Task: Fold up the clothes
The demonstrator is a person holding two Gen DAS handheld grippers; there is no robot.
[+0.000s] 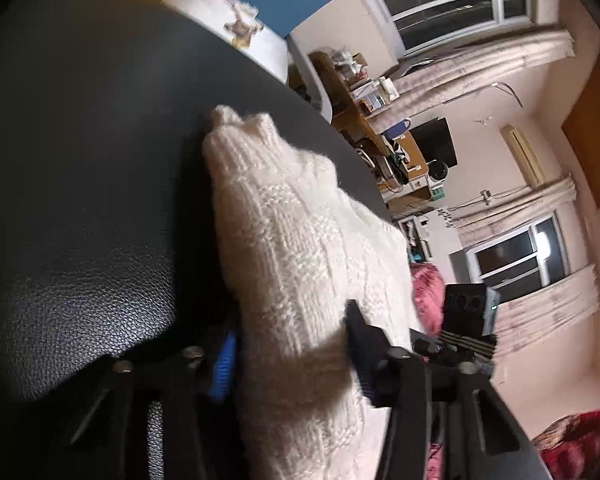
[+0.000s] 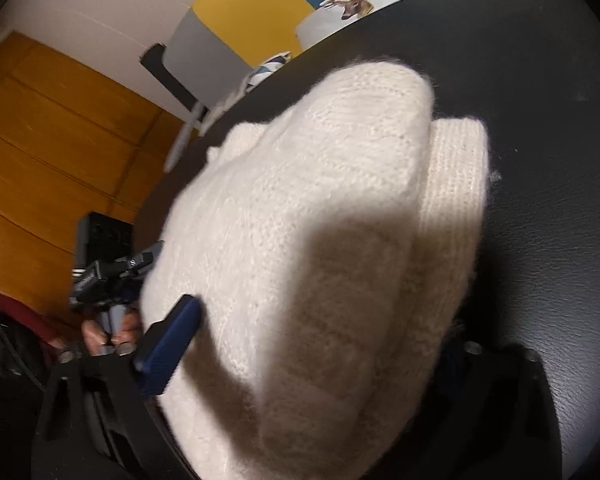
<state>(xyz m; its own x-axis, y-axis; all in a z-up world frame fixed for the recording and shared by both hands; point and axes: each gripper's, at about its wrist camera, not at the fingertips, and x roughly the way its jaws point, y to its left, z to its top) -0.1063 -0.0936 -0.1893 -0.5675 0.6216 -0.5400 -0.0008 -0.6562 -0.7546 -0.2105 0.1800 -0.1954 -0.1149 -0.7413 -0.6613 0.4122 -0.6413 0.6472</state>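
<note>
While you are straddling the white knitted sweater (image 1: 296, 264) with both tools, you are working with two different bites. Your left gripper (image 1: 292, 356) is reaching over a narrow folded band of knit, blue pad on one side, dark finger on the other; the pads are sitting close against the wool, but whether they are actually pinching it I cannot tell. Your right gripper (image 2: 312, 344) is standing wide around the bulky bundle, its blue finger (image 2: 172, 340) lying along the near side, the opposite finger mostly hidden under the wool, so no squeeze is showing there.

Just ahead of both tools the sweater is lying bunched on the black leather surface (image 1: 80, 200), its ribbed cuff (image 2: 456, 184) poking out past the right tool's far side. Beyond that, a white cushion with a deer print (image 2: 352, 4) is sitting at the far edge.

For a clean fold, I judge you are needing all layers caught before lifting, both tools level, and that cuff tucked in rather than dragging.
</note>
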